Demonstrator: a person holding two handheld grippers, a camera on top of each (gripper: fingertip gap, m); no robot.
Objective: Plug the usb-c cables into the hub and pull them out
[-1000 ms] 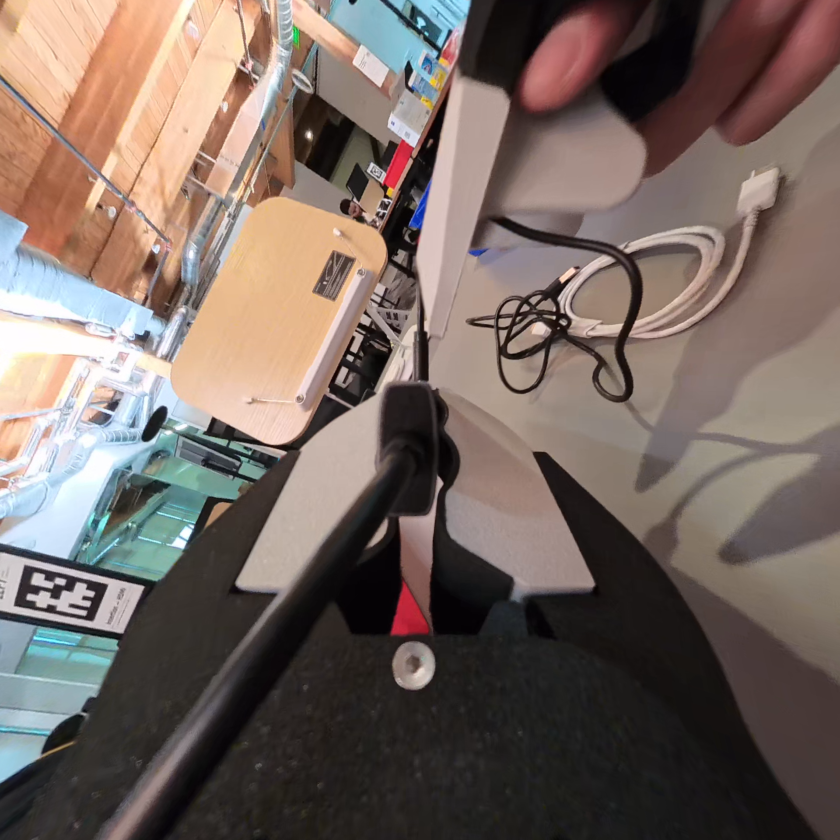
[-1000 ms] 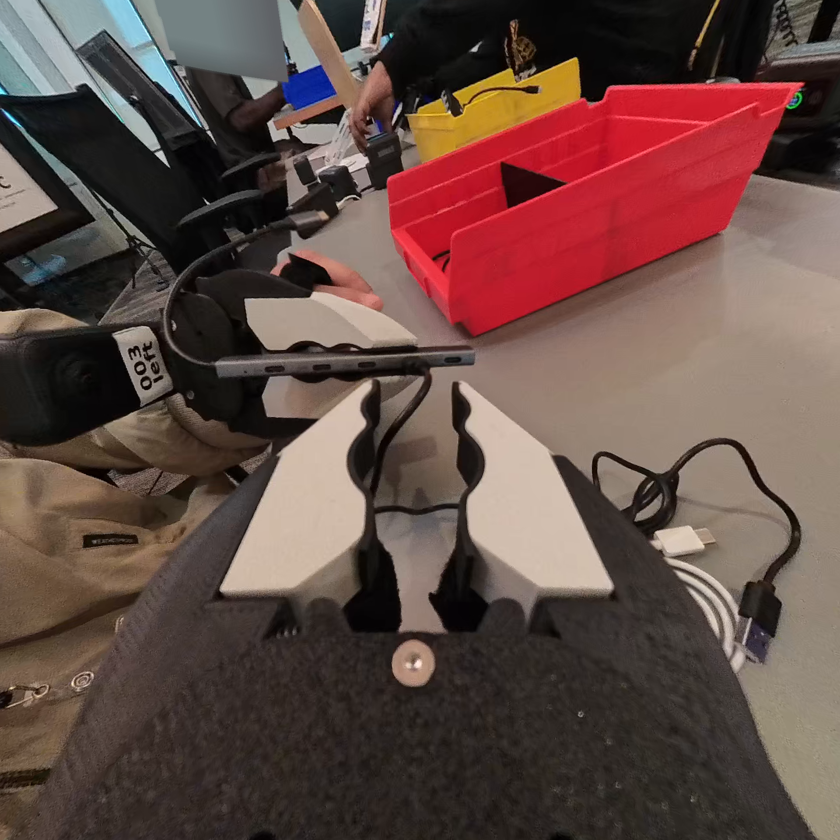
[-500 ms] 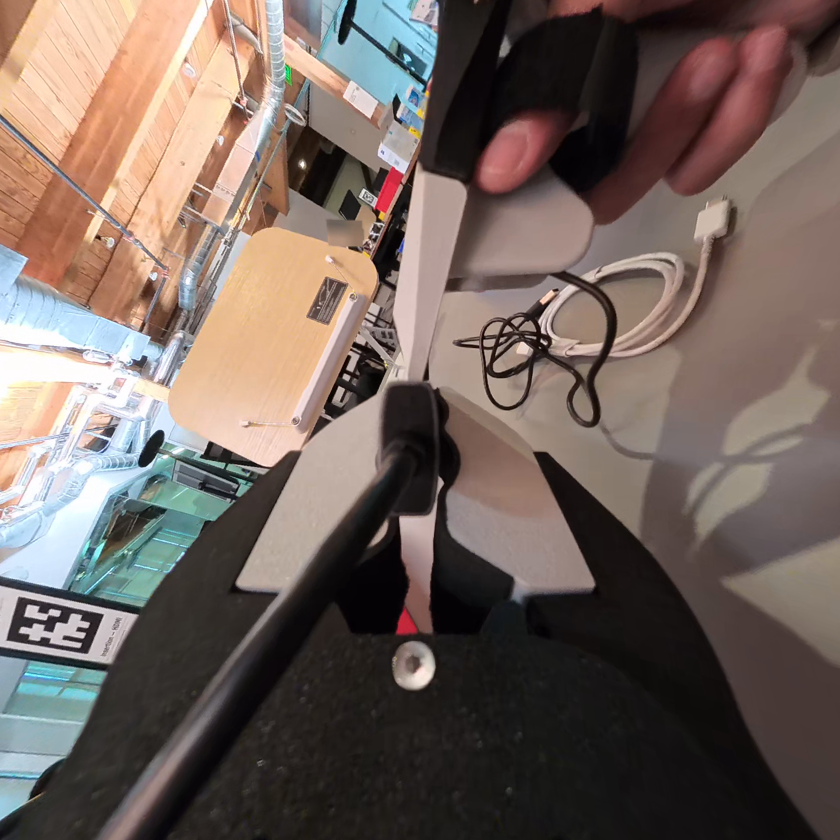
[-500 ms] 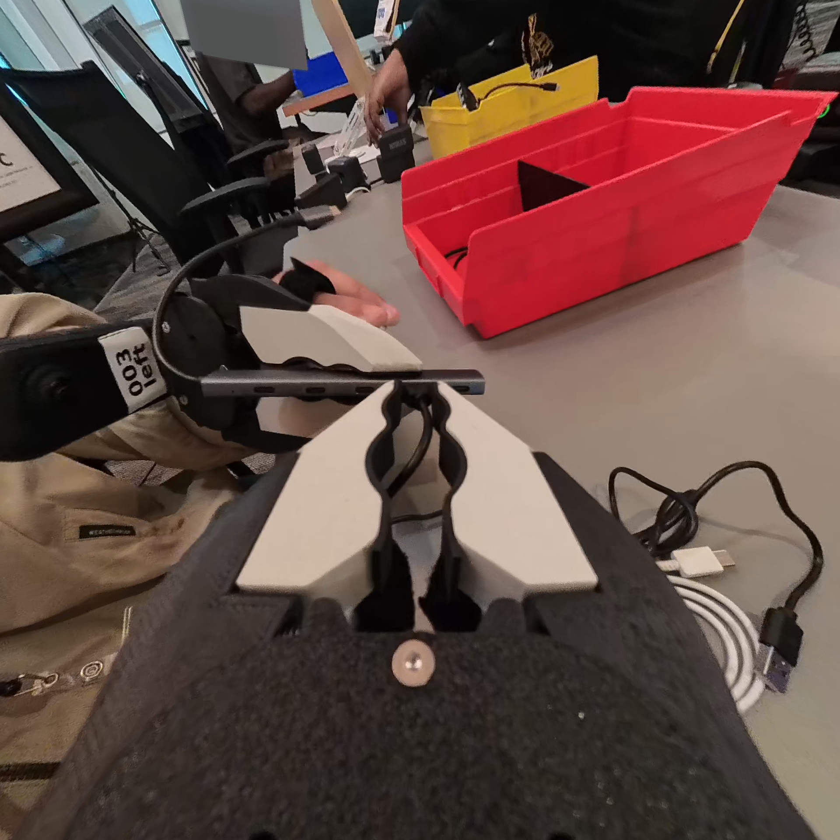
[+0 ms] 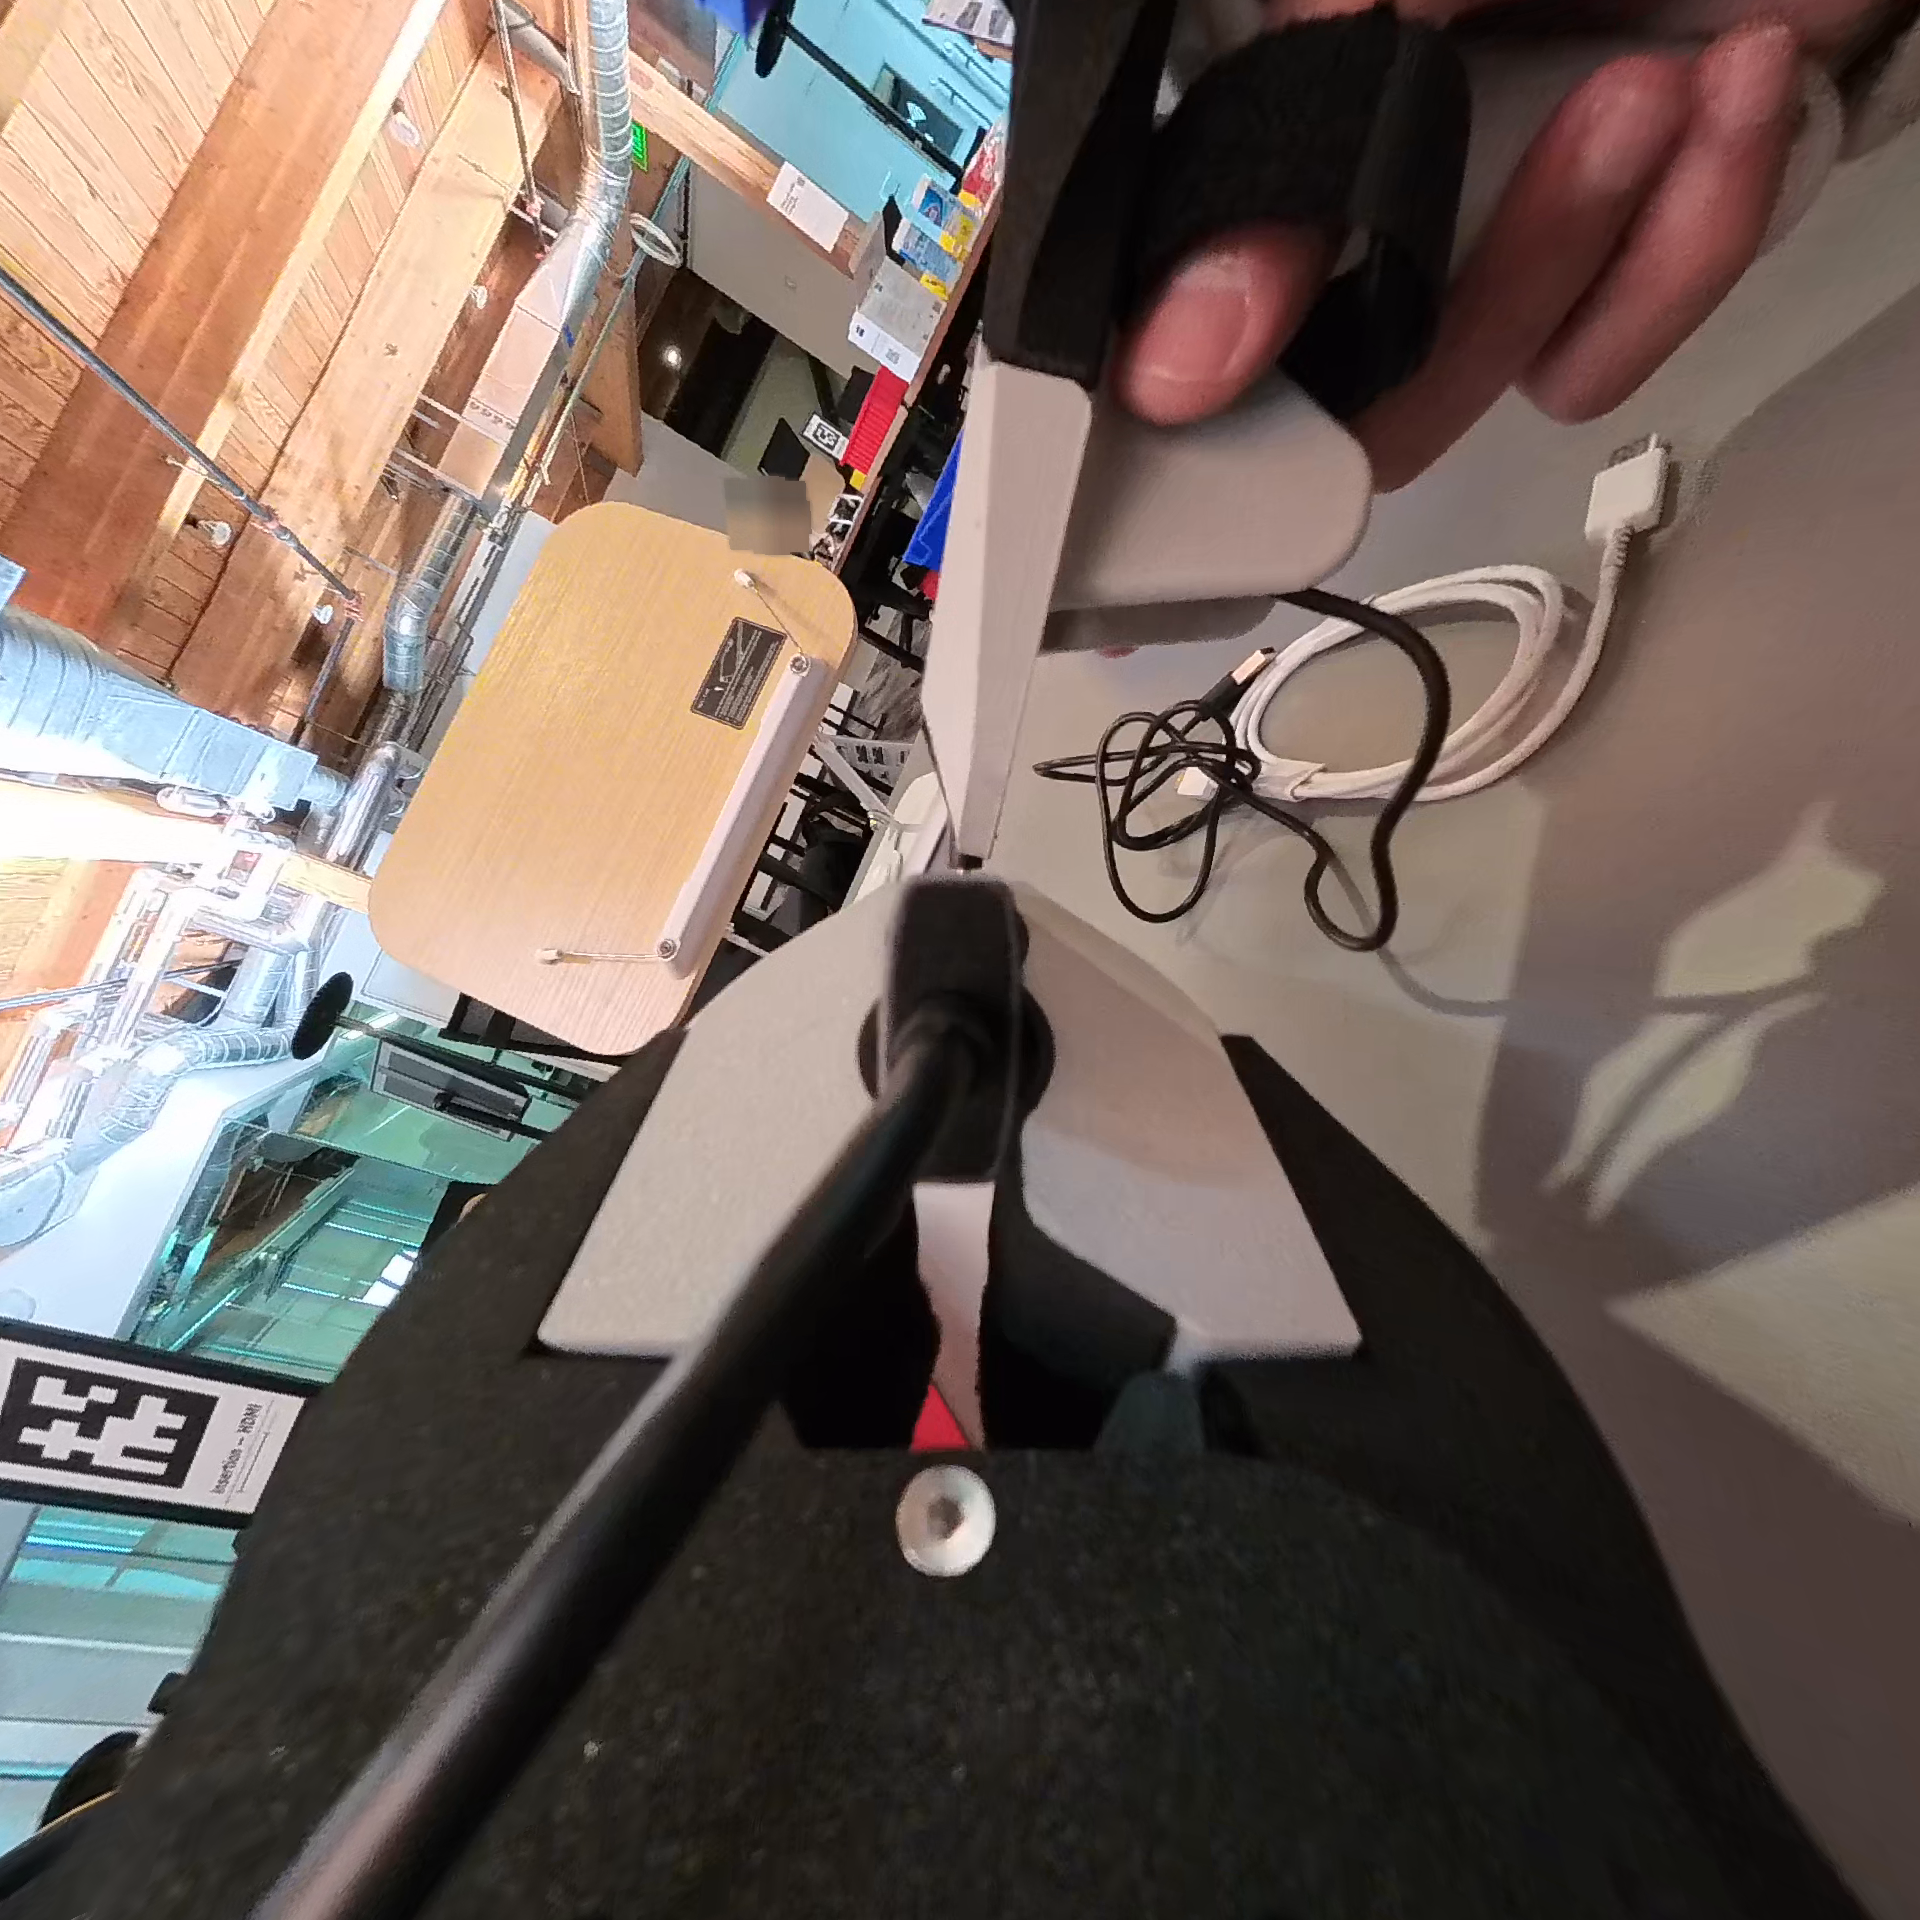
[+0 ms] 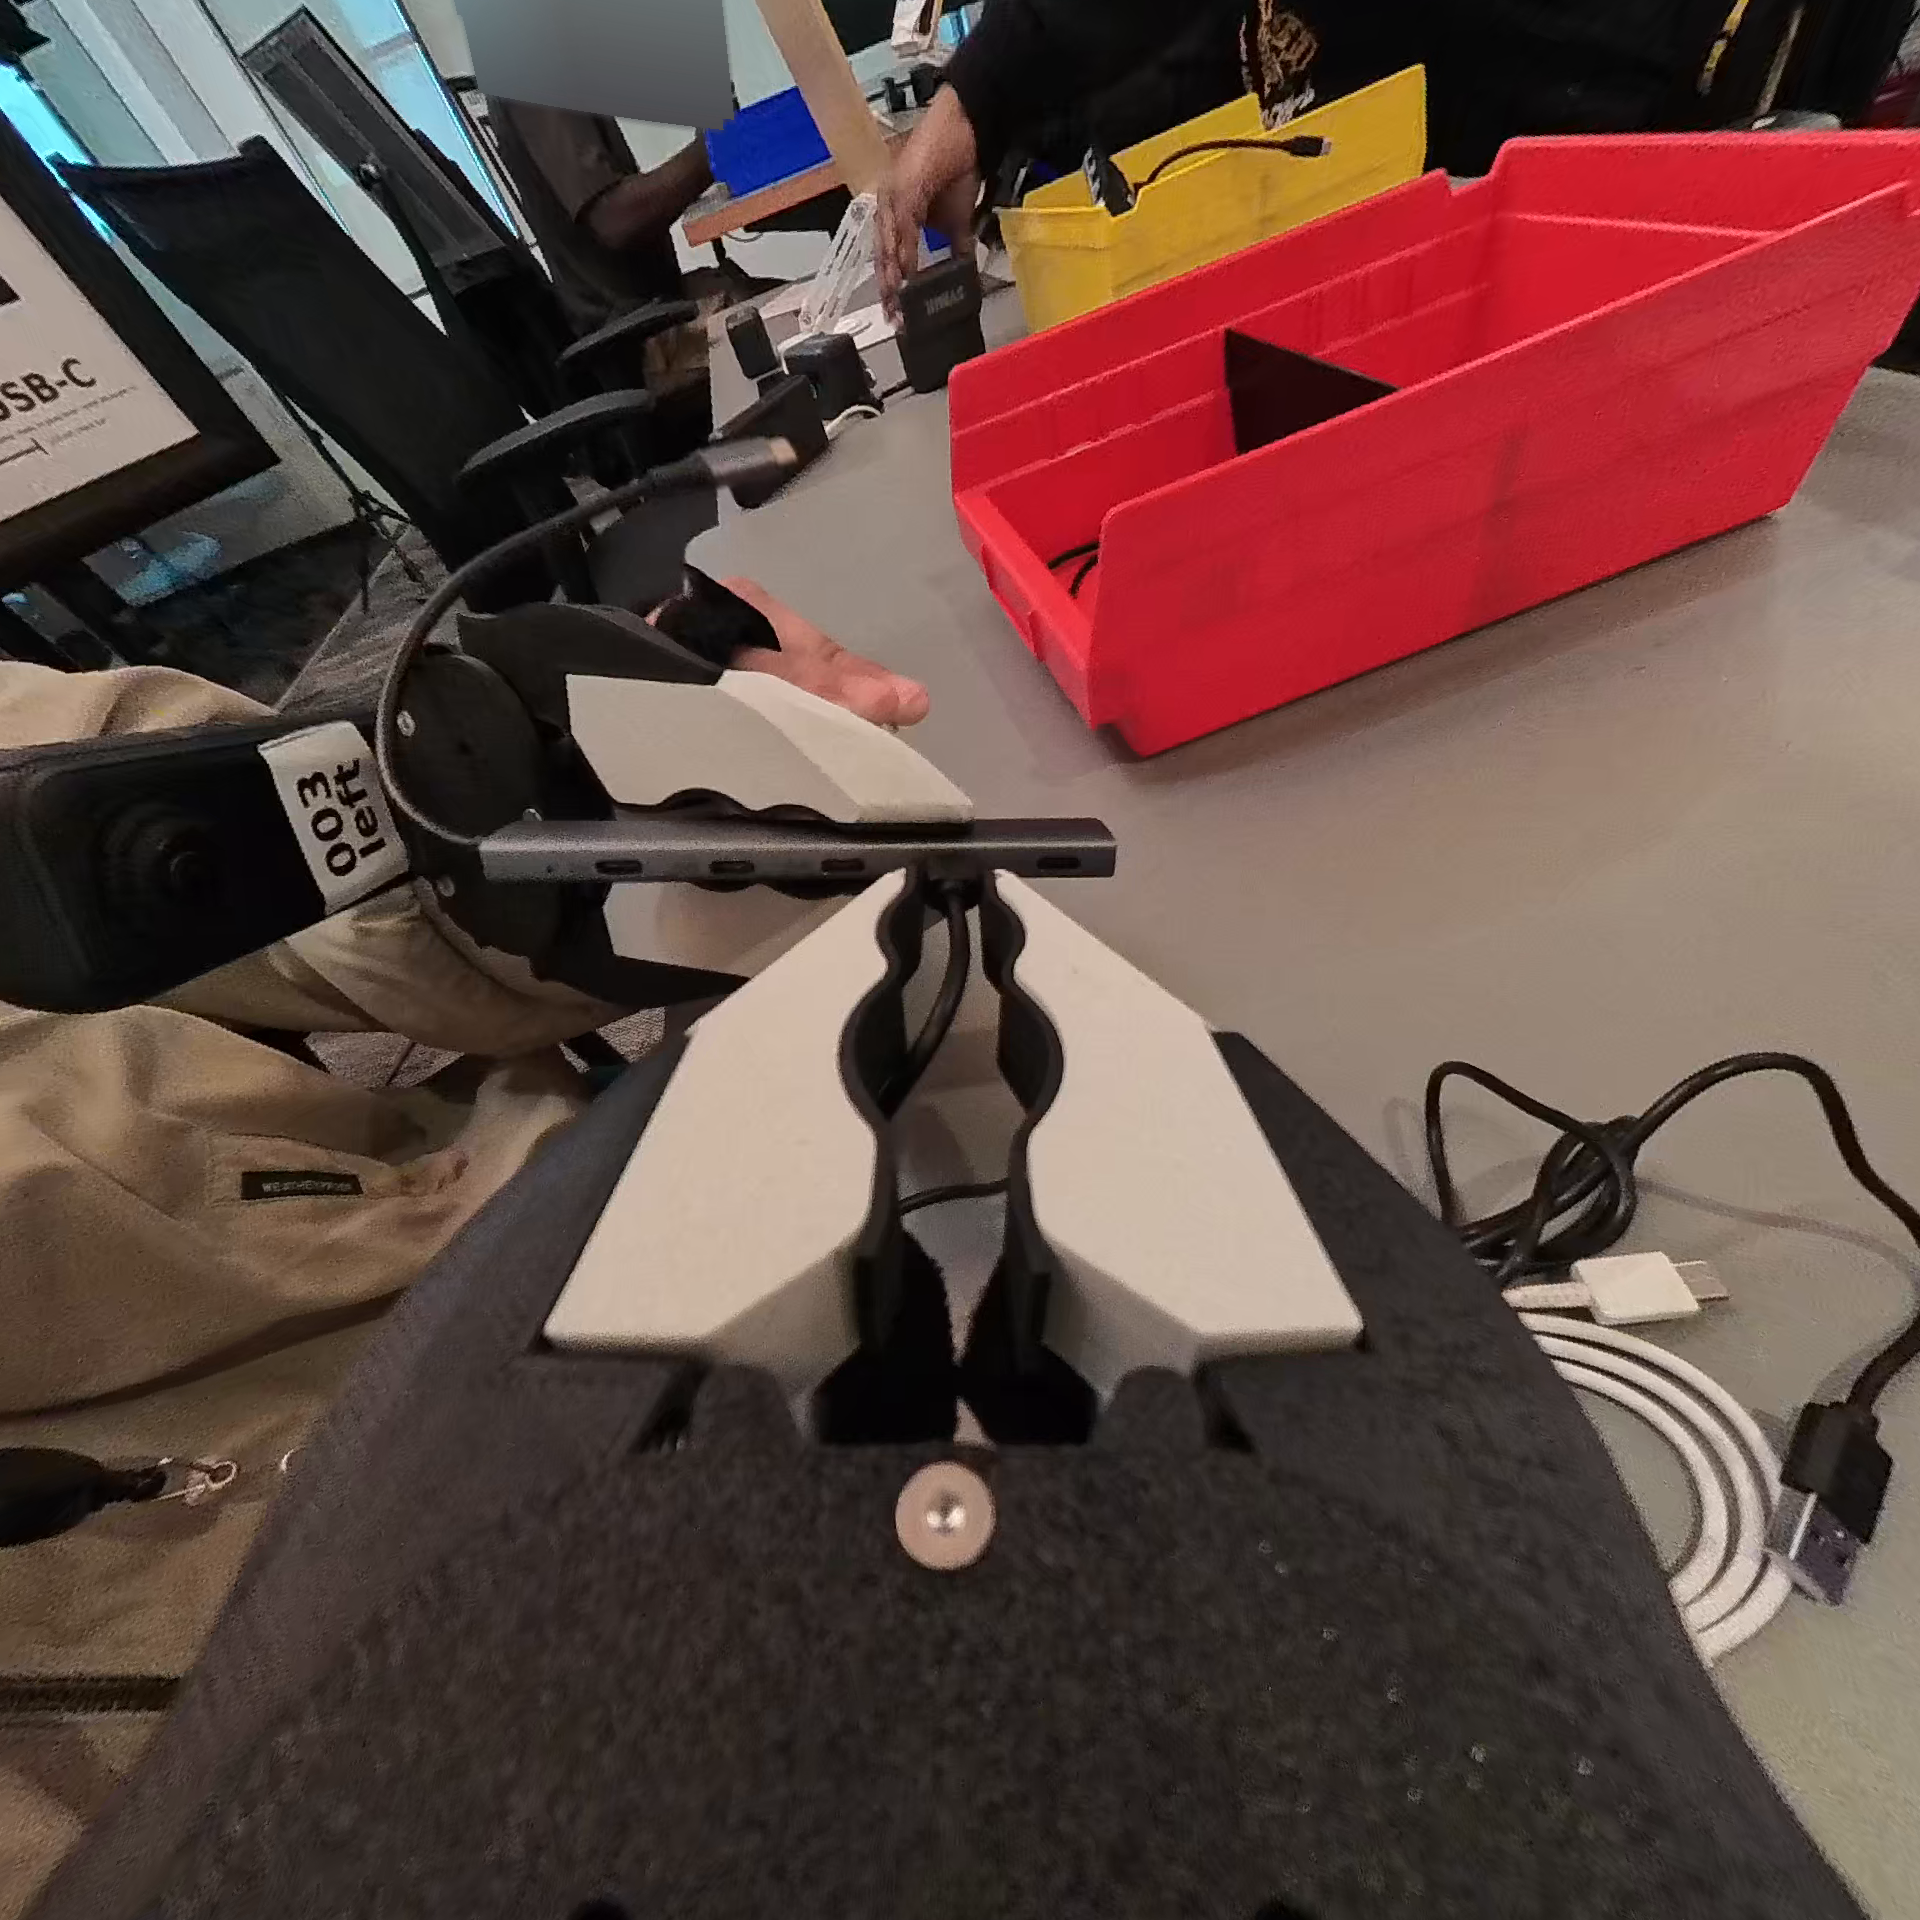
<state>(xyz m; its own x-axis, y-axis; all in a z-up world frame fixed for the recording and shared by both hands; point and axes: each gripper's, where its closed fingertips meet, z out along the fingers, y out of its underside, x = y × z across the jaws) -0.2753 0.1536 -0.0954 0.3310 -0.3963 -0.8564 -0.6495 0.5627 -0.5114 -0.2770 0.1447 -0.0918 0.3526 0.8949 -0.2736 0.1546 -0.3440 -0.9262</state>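
Observation:
My left gripper (image 5: 956,935) is shut on the flat dark grey hub (image 6: 795,852) and holds it level above the grey table (image 6: 1403,883). In the left wrist view I see only the hub's end (image 5: 951,997) and its own lead. My right gripper (image 6: 945,883) has its tips closed around the plug of the black usb-c cable (image 6: 1662,1122), which sits in a port on the hub's near edge. The cable's slack hangs between the fingers down to the table. The right gripper's fingers (image 5: 1195,520) show from the side in the left wrist view. A coiled white cable (image 6: 1652,1288) lies beside the black one.
A red bin (image 6: 1455,468) stands on the table beyond the hub, with a yellow bin (image 6: 1195,229) behind it. A person's hand (image 6: 831,675) holds the left gripper. Another person works at the far table end, near black chairs (image 6: 416,343). The hub's braided lead (image 6: 582,509) arcs upward.
My right gripper has moved forward to the hub and its fingers have closed from wide open onto the black cable's plug. The left gripper has kept the hub still.

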